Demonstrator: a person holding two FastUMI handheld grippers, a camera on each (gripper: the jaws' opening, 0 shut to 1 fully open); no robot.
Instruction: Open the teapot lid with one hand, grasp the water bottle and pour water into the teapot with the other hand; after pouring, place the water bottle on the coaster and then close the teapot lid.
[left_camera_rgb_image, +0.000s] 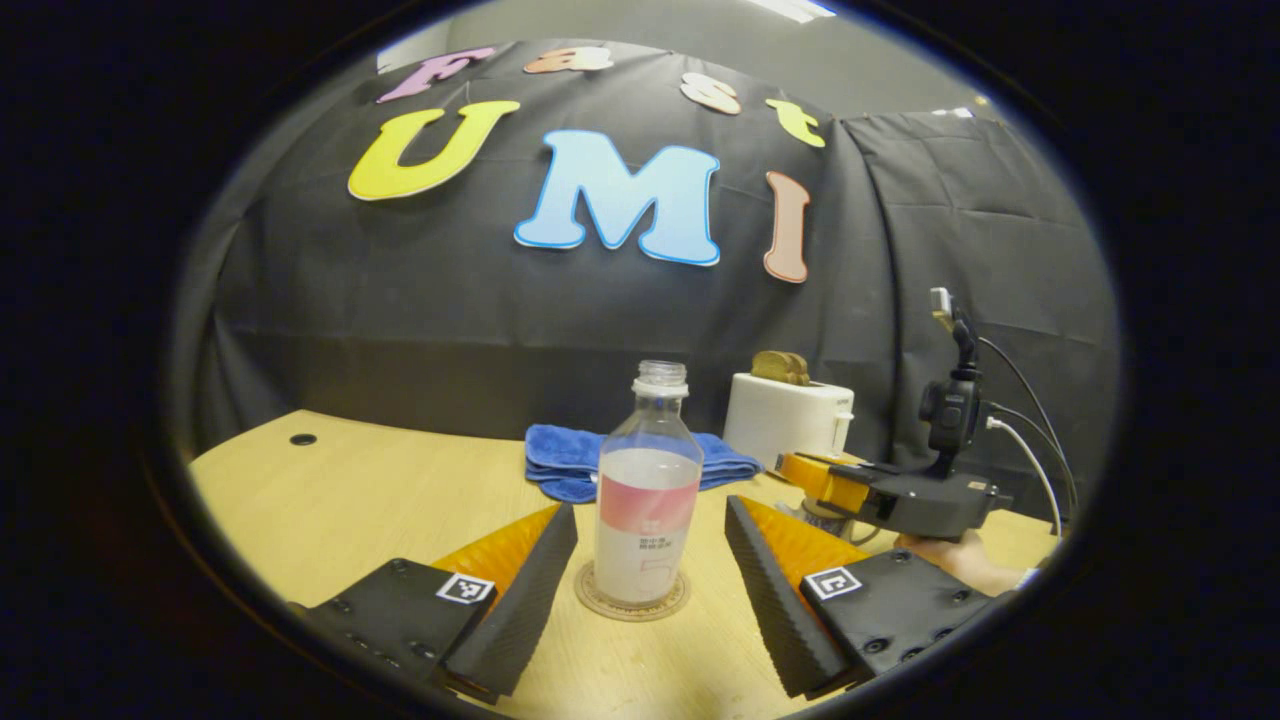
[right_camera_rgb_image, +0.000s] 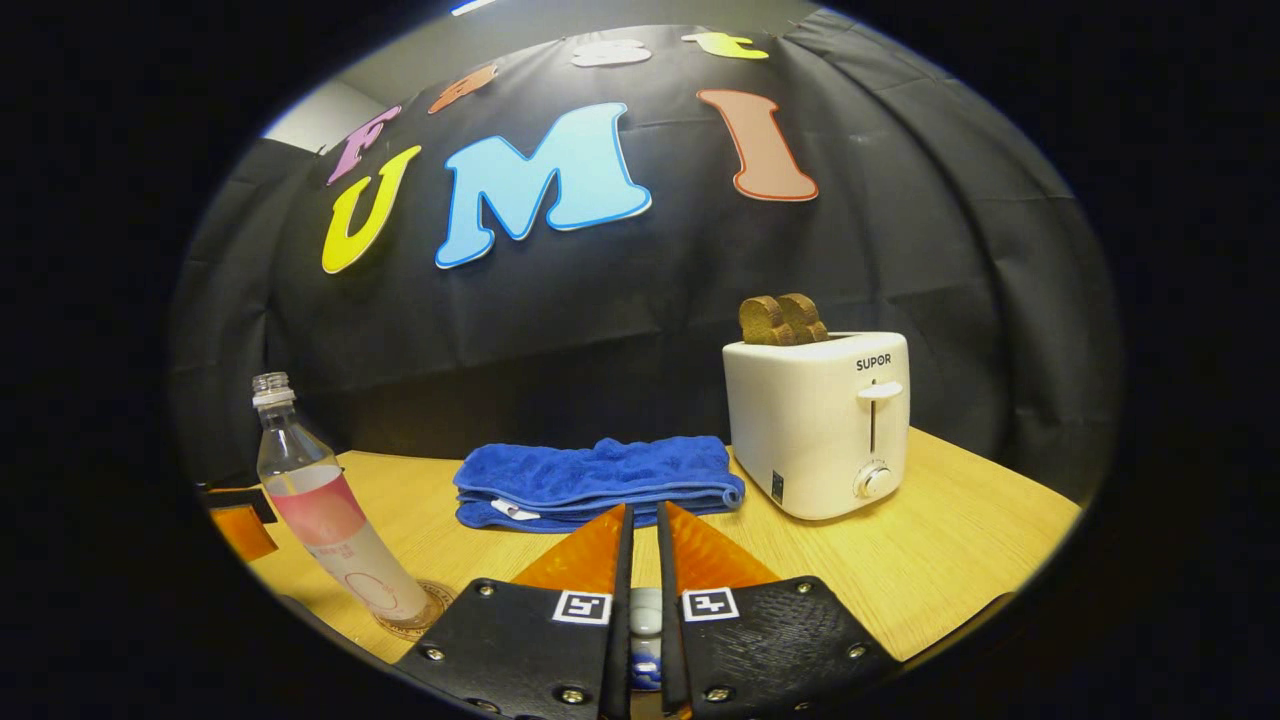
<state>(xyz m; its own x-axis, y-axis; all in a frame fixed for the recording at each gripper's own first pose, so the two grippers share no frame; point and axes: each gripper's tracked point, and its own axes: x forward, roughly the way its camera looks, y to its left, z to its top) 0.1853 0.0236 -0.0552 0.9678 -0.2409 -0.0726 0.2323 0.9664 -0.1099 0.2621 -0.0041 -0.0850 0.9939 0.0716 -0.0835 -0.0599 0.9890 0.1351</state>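
Observation:
A clear, uncapped water bottle (left_camera_rgb_image: 648, 500), about half full with a pink label, stands upright on a round coaster (left_camera_rgb_image: 590, 600). My left gripper (left_camera_rgb_image: 652, 505) is open, one finger on each side of the bottle and neither touching it. Off to the right a hand holds my right gripper (left_camera_rgb_image: 825, 478) low over the table. In the right gripper view that gripper (right_camera_rgb_image: 643, 508) is shut on the small pale knob of the teapot lid (right_camera_rgb_image: 645, 610); the teapot's body is hidden beneath it. The bottle (right_camera_rgb_image: 320, 500) and coaster (right_camera_rgb_image: 428, 608) show at the left.
A white toaster (right_camera_rgb_image: 815, 430) with bread slices in its slots stands at the back right of the wooden table (right_camera_rgb_image: 960, 560). A folded blue towel (right_camera_rgb_image: 595, 480) lies behind the bottle. There is a small round hole (left_camera_rgb_image: 302, 439) in the table's far left.

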